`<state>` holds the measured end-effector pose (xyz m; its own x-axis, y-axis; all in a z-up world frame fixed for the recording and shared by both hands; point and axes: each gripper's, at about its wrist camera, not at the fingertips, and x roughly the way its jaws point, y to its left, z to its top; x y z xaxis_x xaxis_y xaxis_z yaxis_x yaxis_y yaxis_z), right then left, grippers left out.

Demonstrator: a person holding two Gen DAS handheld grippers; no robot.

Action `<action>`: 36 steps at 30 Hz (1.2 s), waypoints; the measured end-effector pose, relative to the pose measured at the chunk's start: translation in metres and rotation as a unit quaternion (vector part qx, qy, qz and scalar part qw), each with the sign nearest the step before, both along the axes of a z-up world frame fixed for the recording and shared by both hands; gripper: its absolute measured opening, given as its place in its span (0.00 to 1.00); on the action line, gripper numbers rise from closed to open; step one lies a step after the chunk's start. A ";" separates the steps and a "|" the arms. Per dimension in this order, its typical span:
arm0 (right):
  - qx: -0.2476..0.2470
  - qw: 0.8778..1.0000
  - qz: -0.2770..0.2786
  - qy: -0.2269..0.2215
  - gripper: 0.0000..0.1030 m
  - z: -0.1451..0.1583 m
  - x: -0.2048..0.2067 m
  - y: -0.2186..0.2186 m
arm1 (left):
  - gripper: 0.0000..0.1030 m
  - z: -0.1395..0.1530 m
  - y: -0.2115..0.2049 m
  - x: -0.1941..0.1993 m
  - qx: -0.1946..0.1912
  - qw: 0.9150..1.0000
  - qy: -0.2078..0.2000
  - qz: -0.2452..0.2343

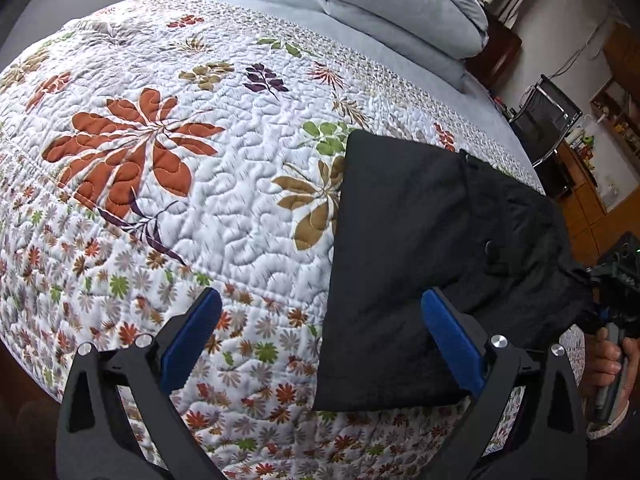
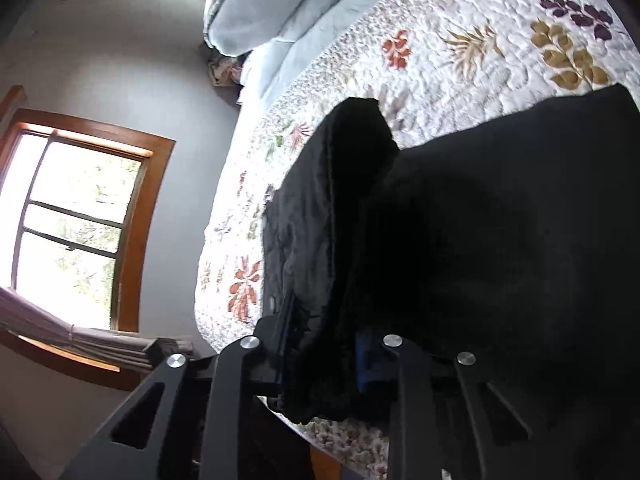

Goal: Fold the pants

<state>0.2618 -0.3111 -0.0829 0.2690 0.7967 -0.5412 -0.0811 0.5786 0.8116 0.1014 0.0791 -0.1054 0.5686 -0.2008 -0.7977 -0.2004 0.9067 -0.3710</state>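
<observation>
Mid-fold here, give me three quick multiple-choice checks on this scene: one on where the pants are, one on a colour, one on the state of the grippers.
1. Where do the pants lie?
A. On the quilt, near its edge
B. On the pillows
C. On the floor

2. What colour are the pads on the left gripper?
A. Red
B. Blue
C. White

3. Which gripper is shut on the pants?
A. Left
B. Neither
C. Right

Key: 1 A, the black cloth rests on the flowered quilt by the bed's edge, well short of the pillows. 2 B, both pads show blue in the left wrist view. 3 C, the right gripper has a fold of cloth bunched between its fingers, while the left one stands wide open with nothing clamped.
</observation>
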 end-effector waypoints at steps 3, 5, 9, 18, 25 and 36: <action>0.001 1.000 0.006 -0.012 0.23 0.012 -0.001 0.002 | 0.97 0.000 -0.004 0.001 0.002 1.000 0.000 -0.006; -0.002 1.000 0.009 -0.018 0.23 0.019 -0.002 0.002 | 0.97 0.000 -0.009 0.003 0.008 1.000 0.003 -0.012; -0.005 0.999 0.011 -0.031 0.23 0.035 -0.006 -0.004 | 0.97 -0.001 -0.021 0.008 0.032 0.999 0.007 -0.029; -0.021 0.998 -0.011 -0.065 0.23 0.067 -0.019 -0.044 | 0.97 0.009 -0.041 0.013 0.029 0.998 -0.001 -0.052; -0.029 0.997 -0.046 -0.059 0.23 0.063 -0.026 -0.088 | 0.97 0.016 -0.062 0.019 0.042 0.996 -0.005 -0.072; -0.024 0.996 -0.075 -0.033 0.23 0.029 -0.035 -0.120 | 0.97 0.015 -0.078 0.023 0.061 0.995 -0.001 -0.082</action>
<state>0.2273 -0.4307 -0.0539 0.4193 0.7190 -0.5543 -0.0443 0.6260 0.7786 0.1248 0.0008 -0.0907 0.5381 -0.1917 -0.8208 -0.0460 0.9657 -0.2557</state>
